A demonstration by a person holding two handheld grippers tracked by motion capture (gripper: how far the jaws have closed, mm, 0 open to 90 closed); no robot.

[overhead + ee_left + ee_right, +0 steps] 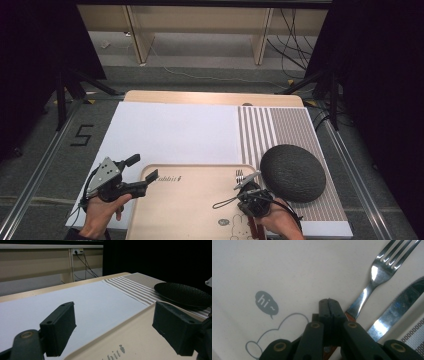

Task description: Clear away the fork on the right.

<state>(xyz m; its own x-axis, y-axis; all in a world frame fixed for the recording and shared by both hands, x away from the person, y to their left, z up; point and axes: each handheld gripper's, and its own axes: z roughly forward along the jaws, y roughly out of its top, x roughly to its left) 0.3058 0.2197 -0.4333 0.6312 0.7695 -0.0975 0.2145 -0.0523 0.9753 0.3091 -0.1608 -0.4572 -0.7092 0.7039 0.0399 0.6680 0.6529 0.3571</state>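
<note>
The fork (pixel 372 282) lies on the beige tray (pixel 185 210) near its right edge, tines pointing to about one o'clock in the right gripper view, with a knife (pixel 397 312) just beside it toward the tray's rim. The right gripper (pixel 329 301) sits low over the tray with its jaws pressed together and nothing visibly between them; the fork's handle runs just beside the jaw tips, at about three o'clock from them. Whether they touch it I cannot tell. To lift the fork cleanly the jaws would have to part first, then straddle the narrow neck squarely — a glancing pinch on polished steel is likely to slip. The left gripper (pixel 127 181) stands wide open at the tray's left edge, around nine o'clock, holding nothing; closing on that edge would steady the tray. At two o'clock from the fork a dark round plate (pixel 292 172) rests on a striped placemat (pixel 280 125), and a white mat (pixel 170 130) covers the rest of the wooden table (pixel 210 96). Beyond — grey floor, pale shelving, loose cables and black curtains either side.
</note>
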